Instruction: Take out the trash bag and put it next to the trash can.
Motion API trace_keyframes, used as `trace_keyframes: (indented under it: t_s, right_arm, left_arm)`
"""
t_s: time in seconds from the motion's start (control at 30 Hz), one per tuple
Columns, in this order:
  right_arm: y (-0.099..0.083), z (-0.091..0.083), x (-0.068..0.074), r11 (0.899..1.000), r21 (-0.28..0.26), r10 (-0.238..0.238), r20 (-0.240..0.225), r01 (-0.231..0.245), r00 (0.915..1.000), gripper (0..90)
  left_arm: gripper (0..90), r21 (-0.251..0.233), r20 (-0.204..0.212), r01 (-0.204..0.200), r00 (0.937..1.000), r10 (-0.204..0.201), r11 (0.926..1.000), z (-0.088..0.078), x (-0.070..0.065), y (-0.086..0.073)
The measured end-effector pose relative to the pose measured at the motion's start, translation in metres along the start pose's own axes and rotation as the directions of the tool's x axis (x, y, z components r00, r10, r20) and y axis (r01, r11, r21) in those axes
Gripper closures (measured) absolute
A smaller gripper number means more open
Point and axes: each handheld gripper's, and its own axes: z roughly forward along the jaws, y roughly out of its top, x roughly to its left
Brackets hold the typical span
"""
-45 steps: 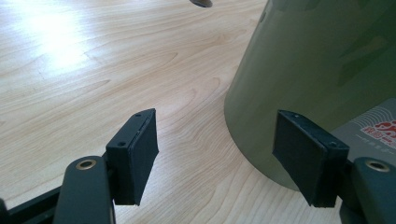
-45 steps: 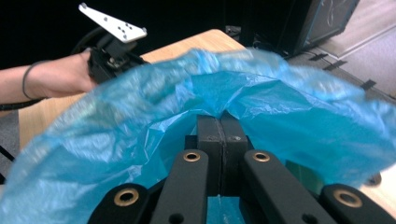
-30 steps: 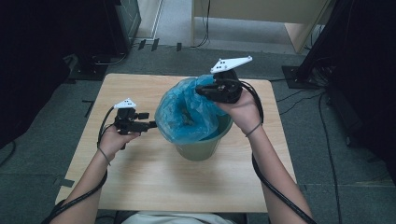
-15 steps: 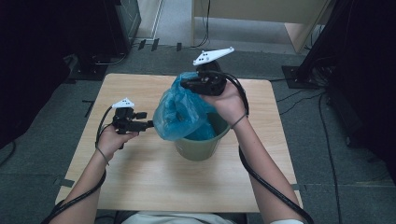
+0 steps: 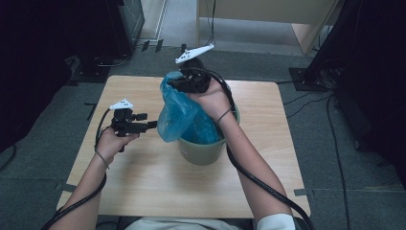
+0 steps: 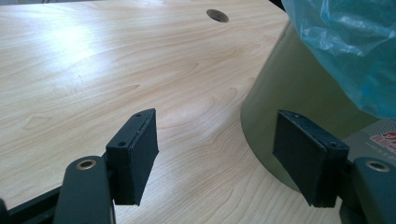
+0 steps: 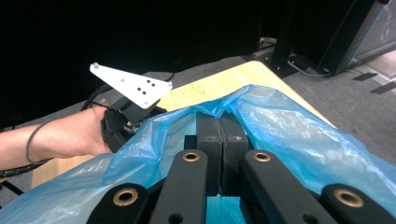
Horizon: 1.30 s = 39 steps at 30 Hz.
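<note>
Surface (image 5: 143,182): pale wood, filling the middle of the high view, with a round hole (image 6: 217,15) at the top of the left claw view.

Bin (image 5: 203,151): olive green, standing right of centre on the surface, lined with a blue bag (image 5: 179,115).

Bag: its rim was lifted up and to the left, above the bin, while its lower part sat inside.

Right claw (image 5: 179,84): held in the upper centre of the frame, above the bin's far side, jaws pressed together on a fold of the bag's rim (image 7: 219,112).

Left claw (image 5: 152,124): held left of centre, level with the bag, jaws spread wide and empty, the bin wall (image 6: 299,93) just beyond the right-hand jaw.
</note>
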Motion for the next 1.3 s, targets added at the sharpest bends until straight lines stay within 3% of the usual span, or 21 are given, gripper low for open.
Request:
trace_keyframes:
  t_s: [0.23,0.37,0.7,0.87,0.9,0.93,0.97,1.1,1.13,1.2,1.23,1.3]
  right_arm:
    - [-0.009,0.034,0.002,0.996,0.086,-0.007,-0.007,0.007,1.0000,87.1]
    - [-0.013,0.043,0.002,0.993,0.113,-0.014,-0.006,0.015,0.9999,85.6]
    - [-0.020,0.069,0.000,0.975,0.220,-0.039,0.027,0.033,0.9989,69.5]
    - [-0.022,0.082,0.004,0.962,0.266,-0.062,0.024,0.053,0.9978,53.4]
    - [-0.023,0.085,0.005,0.959,0.276,-0.070,0.020,0.062,0.9973,48.3]
    - [-0.025,0.090,0.007,0.952,0.297,-0.075,0.009,0.069,0.9972,36.3]
    - [-0.025,0.090,0.007,0.952,0.297,-0.075,0.009,0.069,0.9972,36.3]
    - [-0.027,0.094,0.010,0.945,0.314,-0.102,0.036,0.085,0.9942,15.0]
    - [-0.028,0.096,0.009,0.939,0.342,-0.042,0.012,0.035,0.9990,14.7]
    - [-0.029,0.096,0.008,0.935,0.353,-0.041,0.006,0.036,0.9992,14.2]
    - [-0.031,0.096,0.008,0.931,0.360,-0.062,-0.018,0.065,0.9979,9.3]
    - [-0.031,0.097,0.008,0.928,0.366,-0.069,-0.027,0.074,0.9972,7.8]
  left_arm:
    - [30.4,-0.015,-0.005,0.014,0.9999,-0.014,0.9998,-0.004,0.004,0.000]
    - [30.4,-0.021,-0.006,0.018,0.9998,-0.018,0.9996,-0.006,0.005,0.001]
    - [30.4,-0.017,-0.002,0.023,0.9997,-0.023,0.9996,-0.006,0.007,0.000]
    - [30.4,-0.019,0.000,0.029,0.9996,-0.029,0.9994,-0.006,0.007,0.000]
    - [30.4,-0.020,0.000,0.031,0.9995,-0.031,0.9993,-0.006,0.008,0.000]
    - [30.3,-0.021,-0.001,0.031,0.9995,-0.031,0.9993,-0.007,0.008,0.000]
    - [30.3,-0.022,-0.001,0.032,0.9995,-0.032,0.9993,-0.007,0.008,0.000]
    - [30.1,-0.023,-0.001,0.035,0.9994,-0.035,0.9991,-0.007,0.009,0.000]
    - [30.0,-0.021,0.001,0.035,0.9994,-0.035,0.9991,-0.007,0.009,0.000]
    - [30.0,-0.021,0.002,0.035,0.9994,-0.035,0.9992,-0.006,0.009,-0.001]
    - [29.9,-0.022,0.004,0.036,0.9993,-0.036,0.9991,-0.006,0.008,-0.001]
    - [29.9,-0.023,0.006,0.035,0.9994,-0.035,0.9991,-0.006,0.008,-0.001]
